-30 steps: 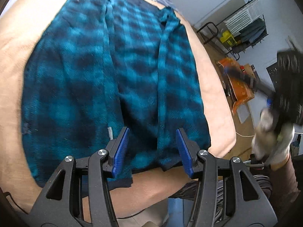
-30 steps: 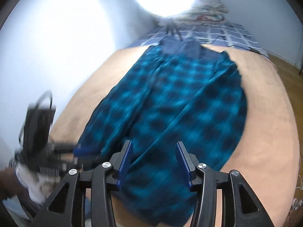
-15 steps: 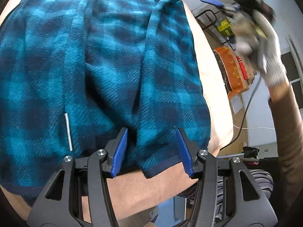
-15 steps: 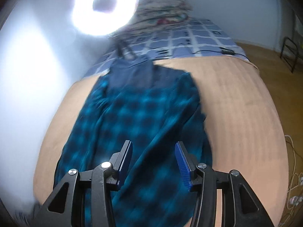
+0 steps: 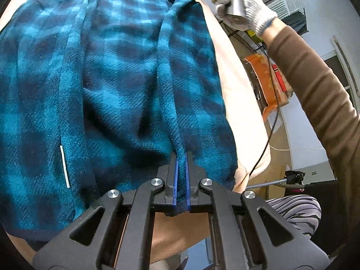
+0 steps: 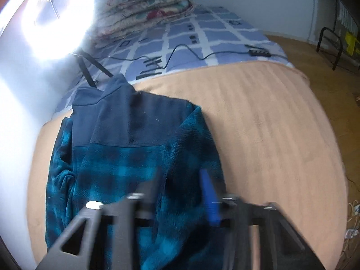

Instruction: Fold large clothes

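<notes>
Left wrist view showed the plaid fleece jacket (image 5: 126, 85) spread across the tan blanket (image 5: 236, 94), filling the frame's left and centre, its hem pinched in your left gripper (image 5: 181, 180). Your right gripper (image 6: 180, 193), blurred at lower centre, hovered spread apart above the jacket.

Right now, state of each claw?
Left claw: closed on the hem of the plaid fleece jacket.
Right claw: open, holding nothing, over the jacket's upper part; view blurred.
</notes>
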The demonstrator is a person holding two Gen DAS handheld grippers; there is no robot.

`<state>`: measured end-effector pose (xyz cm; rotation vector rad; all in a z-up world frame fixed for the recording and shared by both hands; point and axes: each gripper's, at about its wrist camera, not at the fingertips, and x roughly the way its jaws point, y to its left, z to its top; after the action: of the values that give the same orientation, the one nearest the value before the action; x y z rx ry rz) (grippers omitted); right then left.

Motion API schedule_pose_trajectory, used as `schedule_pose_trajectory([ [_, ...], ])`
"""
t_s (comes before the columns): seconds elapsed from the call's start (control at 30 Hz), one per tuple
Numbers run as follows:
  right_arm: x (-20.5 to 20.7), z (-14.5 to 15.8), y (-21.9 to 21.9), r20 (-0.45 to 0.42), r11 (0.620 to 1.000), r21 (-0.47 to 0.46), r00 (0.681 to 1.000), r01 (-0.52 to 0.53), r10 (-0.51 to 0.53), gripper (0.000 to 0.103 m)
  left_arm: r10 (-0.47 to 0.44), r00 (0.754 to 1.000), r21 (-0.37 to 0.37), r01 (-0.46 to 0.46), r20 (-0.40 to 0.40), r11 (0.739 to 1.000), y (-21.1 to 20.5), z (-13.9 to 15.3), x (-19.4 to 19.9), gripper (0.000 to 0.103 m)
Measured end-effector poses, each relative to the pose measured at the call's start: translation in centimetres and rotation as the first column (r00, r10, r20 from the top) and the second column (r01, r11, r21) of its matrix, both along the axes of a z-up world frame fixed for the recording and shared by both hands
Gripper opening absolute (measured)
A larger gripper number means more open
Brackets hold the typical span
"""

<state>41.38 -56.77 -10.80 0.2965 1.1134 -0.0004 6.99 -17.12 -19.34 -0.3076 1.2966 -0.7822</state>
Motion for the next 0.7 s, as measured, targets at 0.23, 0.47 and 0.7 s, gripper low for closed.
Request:
schedule_pose_trajectory([
  [0.23, -0.6, 3.3, -1.0, 0.069, 0.999, -0.023, 0.997, 0.040, -0.038, 0.001, -0.014, 0.999, -0.037, 0.015, 0.033, 0.999, 0.5, 1.5, -1.0, 0.002],
  [0.47, 1.5, 6.9, 4.2, 0.147, 0.994, -0.077, 0.985, -0.082, 0.093, 0.001, 0.016, 0.999, -0.035, -0.014, 0.045, 0.999, 1.6, 1.8, -0.6, 0.001],
  [0.7, 5.1, 0.9, 10.8, 0.054, 0.965, -0.152, 0.973, -0.213, 0.224, 0.001, 0.035, 0.999, 0.011, -0.036, 0.012, 0.999, 2.0, 0.0, -0.3, 0.001],
])
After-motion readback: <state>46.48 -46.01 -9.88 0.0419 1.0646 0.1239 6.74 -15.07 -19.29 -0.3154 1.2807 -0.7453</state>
